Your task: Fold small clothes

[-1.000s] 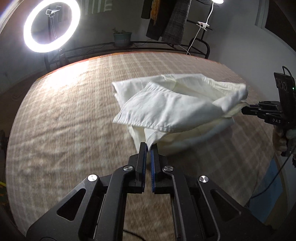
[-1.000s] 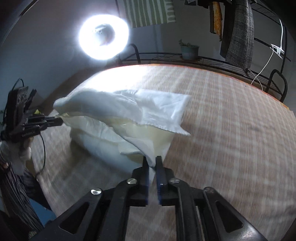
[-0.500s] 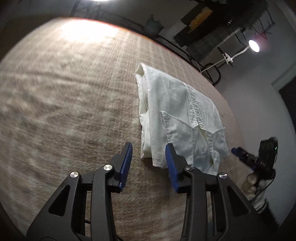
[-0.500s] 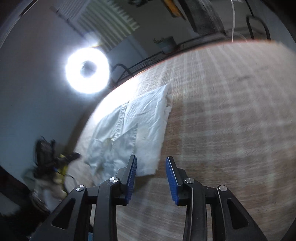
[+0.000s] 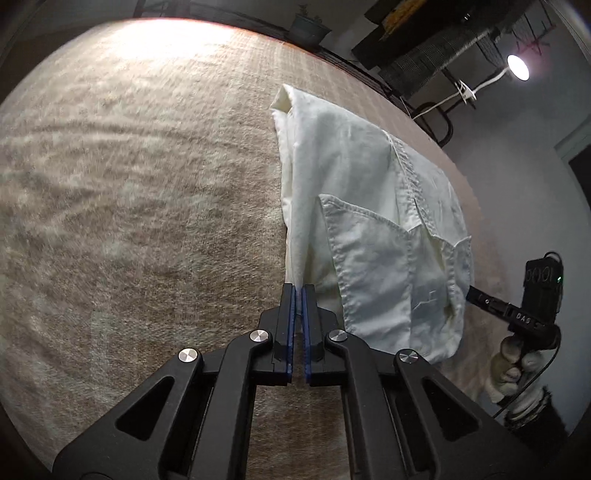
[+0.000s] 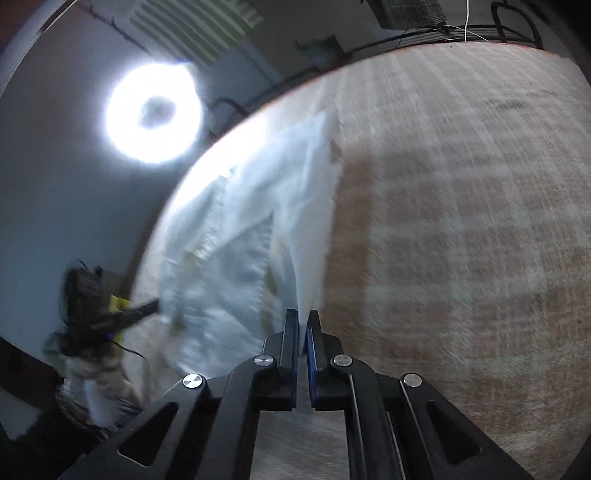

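Observation:
A small white garment (image 5: 373,206) lies folded lengthwise on the beige plaid-covered table (image 5: 147,184). My left gripper (image 5: 299,290) is shut on the garment's near edge, at its left corner. In the left wrist view the right gripper (image 5: 474,293) touches the garment's right corner. In the right wrist view my right gripper (image 6: 303,317) is shut on the near edge of the white garment (image 6: 251,236), which is blurred. The left gripper (image 6: 147,308) shows there at the garment's left side.
A bright ring light (image 6: 153,112) stands behind the table. A black rack with hanging clothes (image 5: 424,44), a potted plant (image 5: 308,26) and a clip lamp (image 5: 517,66) stand past the far edge. The table's edge runs close beside the garment's outer side.
One second ago both grippers held the garment lifted. Half a second ago both were open with it lying flat. Now both have shut on its near edge again.

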The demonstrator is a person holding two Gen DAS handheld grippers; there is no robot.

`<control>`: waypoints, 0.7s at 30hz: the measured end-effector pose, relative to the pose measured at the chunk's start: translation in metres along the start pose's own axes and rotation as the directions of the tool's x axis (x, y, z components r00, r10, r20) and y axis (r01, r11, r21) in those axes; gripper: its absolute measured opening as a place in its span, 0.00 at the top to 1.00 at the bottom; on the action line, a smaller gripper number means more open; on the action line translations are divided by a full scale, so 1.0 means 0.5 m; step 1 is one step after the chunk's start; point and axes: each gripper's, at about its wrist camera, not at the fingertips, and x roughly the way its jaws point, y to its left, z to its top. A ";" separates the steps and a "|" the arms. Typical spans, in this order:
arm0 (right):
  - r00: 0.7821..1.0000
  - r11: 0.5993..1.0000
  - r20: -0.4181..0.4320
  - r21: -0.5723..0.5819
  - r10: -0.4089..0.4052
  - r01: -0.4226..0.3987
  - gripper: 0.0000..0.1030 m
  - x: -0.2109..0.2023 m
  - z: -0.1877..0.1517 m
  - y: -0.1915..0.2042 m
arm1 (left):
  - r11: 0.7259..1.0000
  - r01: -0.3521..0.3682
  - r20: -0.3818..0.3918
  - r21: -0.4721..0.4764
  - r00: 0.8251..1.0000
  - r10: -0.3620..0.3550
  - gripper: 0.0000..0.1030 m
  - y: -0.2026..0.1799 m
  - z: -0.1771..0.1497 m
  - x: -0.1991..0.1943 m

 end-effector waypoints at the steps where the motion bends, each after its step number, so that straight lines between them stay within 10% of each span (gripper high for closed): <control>1: 1.000 1.000 0.003 -0.022 -0.015 0.015 0.98 -0.005 -0.002 0.009 | 1.000 -0.012 0.004 0.018 1.000 0.012 0.99 -0.007 0.001 -0.003; 9: 0.989 0.989 0.117 -0.109 -0.087 0.100 0.65 -0.077 0.003 0.048 | 0.997 -0.050 0.076 0.055 0.996 0.045 0.85 -0.030 0.008 -0.061; 21: 0.982 0.955 0.166 -0.267 -0.084 0.127 0.70 -0.036 0.162 0.107 | 0.987 -0.079 0.184 0.142 0.982 0.052 0.79 -0.085 0.140 -0.043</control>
